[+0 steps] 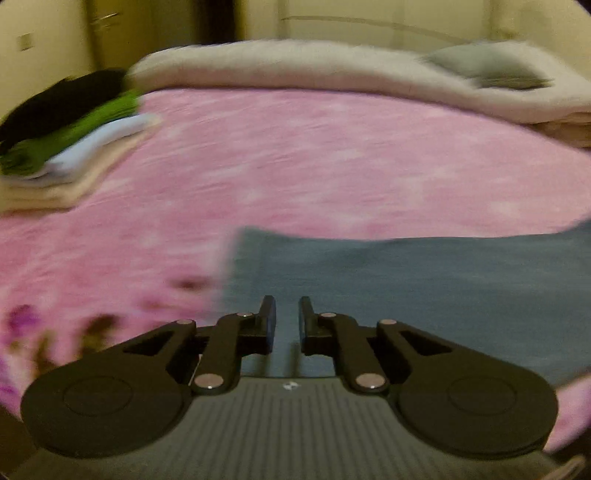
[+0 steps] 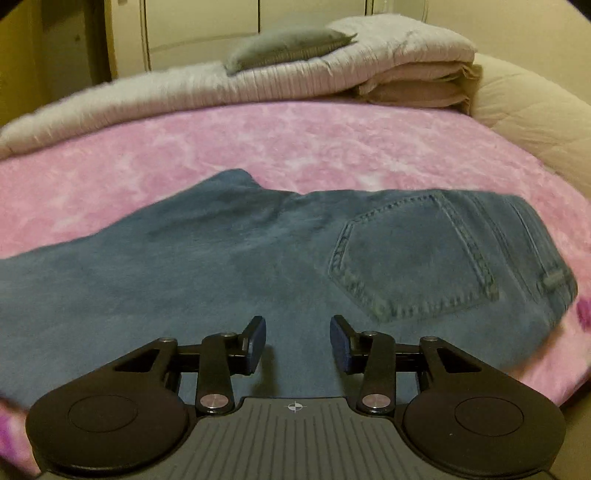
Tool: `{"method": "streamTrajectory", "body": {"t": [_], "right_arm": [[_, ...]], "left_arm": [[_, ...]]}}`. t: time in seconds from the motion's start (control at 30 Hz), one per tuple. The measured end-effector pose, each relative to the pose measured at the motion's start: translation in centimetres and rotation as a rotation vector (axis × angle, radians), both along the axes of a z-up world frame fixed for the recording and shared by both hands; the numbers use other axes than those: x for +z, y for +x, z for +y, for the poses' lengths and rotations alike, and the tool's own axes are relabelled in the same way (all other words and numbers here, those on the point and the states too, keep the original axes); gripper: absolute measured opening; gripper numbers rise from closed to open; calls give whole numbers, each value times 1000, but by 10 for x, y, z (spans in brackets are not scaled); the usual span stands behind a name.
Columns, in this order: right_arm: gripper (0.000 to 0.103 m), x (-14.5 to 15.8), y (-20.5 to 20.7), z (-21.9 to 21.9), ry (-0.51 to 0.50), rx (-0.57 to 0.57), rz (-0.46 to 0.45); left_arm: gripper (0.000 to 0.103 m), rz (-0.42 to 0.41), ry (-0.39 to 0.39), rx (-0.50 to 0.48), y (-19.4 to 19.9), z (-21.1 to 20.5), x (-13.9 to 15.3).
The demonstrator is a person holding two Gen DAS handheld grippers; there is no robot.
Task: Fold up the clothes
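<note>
Both grippers hover over the jeans point(image 2: 258, 251) spread flat on the pink bed point(image 2: 332, 140): left gripper point(image 1: 287, 314) nearly closed, right gripper point(image 2: 297, 334) parted wider, neither grasping anything.

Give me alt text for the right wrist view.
The right gripper, jaws open and empty, hovers over blue jeans lying flat on a pink blanket, back pocket facing up. A folded grey quilt lies beyond.

A home bedroom: pink-blanketed bed point(image 2: 332, 140) (folded bedding point(image 2: 406, 70), wardrobe doors point(image 2: 203, 26)).
</note>
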State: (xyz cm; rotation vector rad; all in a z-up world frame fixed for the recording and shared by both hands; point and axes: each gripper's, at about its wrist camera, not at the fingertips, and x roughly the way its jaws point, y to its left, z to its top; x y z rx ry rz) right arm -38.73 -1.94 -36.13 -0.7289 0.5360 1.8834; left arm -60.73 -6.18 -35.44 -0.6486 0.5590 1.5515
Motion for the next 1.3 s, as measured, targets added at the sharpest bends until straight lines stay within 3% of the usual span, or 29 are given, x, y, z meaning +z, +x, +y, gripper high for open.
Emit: {"method": "streamTrajectory", "body": {"t": [0.07, 0.13, 0.2, 0.3, 0.43, 0.57, 0.67, 0.73, 0.87, 1.3], "right_arm": [[43, -8, 4, -15, 0, 37, 18], [43, -18, 9, -21, 36, 50, -45], [43, -25, 18, -23, 94, 60, -90], [43, -8, 54, -9, 69, -55, -115], [43, 11, 105, -6, 75, -80, 37], [43, -13, 110, -6, 34, -50, 1], [43, -6, 110, -9, -12, -129, 14], [44, 4, 111, -10, -71, -192, 24], [44, 19, 107, -18, -90, -218, 62], [44, 57, 73, -53, -35, -131, 84]], "left_arm": [[11, -3, 3, -15, 26, -3, -6], [14, -12, 2, -53, 65, -2, -17], [13, -20, -35, 0, 87, -6, -22], [14, -45, -36, 38, 103, -21, -16], [14, -30, -52, 20, 130, -17, -10], [14, 12, -105, 6, 161, 4, -21], [18, 75, -134, 17, 183, 8, -13], [23, 71, -124, -3, 191, 2, -6], [24, 56, -113, -7, 195, -12, 5], [28, 4, -61, 80, 160, -65, 28]]}}
